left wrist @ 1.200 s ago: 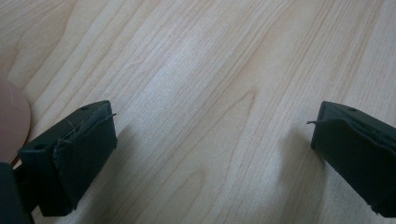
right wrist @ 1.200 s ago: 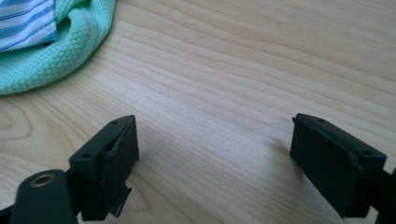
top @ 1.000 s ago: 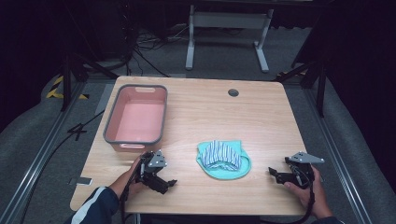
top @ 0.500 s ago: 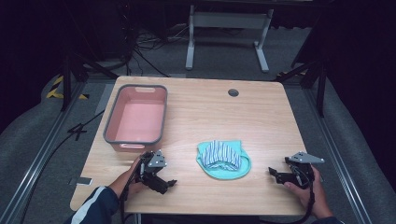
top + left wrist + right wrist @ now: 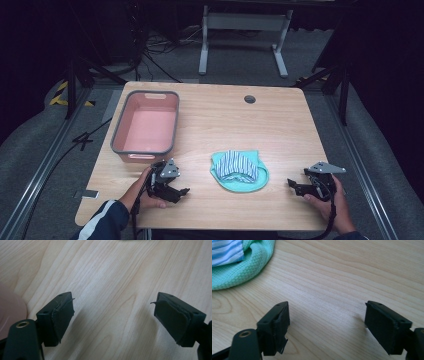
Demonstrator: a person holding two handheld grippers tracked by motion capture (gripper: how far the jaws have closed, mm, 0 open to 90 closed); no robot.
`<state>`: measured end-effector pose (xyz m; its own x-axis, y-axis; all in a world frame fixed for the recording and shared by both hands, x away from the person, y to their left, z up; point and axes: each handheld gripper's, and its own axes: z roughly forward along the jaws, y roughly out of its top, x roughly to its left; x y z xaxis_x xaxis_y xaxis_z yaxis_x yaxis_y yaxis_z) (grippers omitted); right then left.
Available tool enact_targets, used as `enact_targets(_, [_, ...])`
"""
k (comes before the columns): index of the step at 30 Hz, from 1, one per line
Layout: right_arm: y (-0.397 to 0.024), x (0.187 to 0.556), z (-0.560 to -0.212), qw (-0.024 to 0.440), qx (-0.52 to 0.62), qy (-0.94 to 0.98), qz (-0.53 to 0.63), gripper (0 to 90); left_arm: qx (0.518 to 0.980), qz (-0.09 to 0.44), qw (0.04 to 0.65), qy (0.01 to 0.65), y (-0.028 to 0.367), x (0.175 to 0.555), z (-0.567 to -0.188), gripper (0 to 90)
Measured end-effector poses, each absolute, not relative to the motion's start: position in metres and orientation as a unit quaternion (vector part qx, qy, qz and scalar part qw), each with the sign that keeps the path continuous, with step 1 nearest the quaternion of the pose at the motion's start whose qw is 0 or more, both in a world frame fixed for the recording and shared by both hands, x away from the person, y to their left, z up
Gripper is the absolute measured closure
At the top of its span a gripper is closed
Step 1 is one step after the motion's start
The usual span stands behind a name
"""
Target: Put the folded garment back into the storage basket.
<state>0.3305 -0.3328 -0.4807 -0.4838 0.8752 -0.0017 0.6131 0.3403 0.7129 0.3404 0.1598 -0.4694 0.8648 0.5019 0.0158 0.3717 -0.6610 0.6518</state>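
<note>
Fingers (image 5: pixel 58 317) of both grippers wide apart, empty, over bare table (image 5: pixel 280 125).

Green cloth (image 5: pixel 239 265) cut by right gripper view's top-left edge; striped cloth (image 5: pixel 225 251) too. Pink bin (image 5: pixel 10 312) blurred, cropped at left gripper view's left edge.

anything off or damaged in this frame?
Minor wear only: the left gripper pads look frayed, with lifted edges and a stray fibre at the tips. The right gripper is open over bare table. The cloth bundle lies rumpled in the table's middle front; the pink bin sits upright. Nothing spilled.
</note>
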Motion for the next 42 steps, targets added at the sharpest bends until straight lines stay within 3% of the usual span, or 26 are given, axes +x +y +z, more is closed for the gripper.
enact_targets(11, [-0.298,0.341,-0.452,0.182,0.423,0.812,0.359,31.4,0.900,0.104,0.333,0.261,0.131,0.355,-0.460,26.2])
enact_targets(25, [-0.241,0.386,-0.453,0.150,0.390,0.843,0.339,47.5,0.886,0.115,0.333,0.301,0.076,0.393,-0.461,35.7])
enact_targets(30, [-0.231,0.397,-0.460,0.150,0.392,0.848,0.325,47.3,0.887,0.121,0.330,0.301,0.060,0.400,-0.469,36.5])
enact_targets(38, [-0.230,0.402,-0.471,0.134,0.412,0.843,0.318,39.6,0.886,0.101,0.333,0.305,0.051,0.406,-0.473,33.6])
enact_targets(42, [-0.227,0.399,-0.472,0.142,0.407,0.843,0.322,43.1,0.883,0.100,0.339,0.308,0.050,0.407,-0.476,31.6])
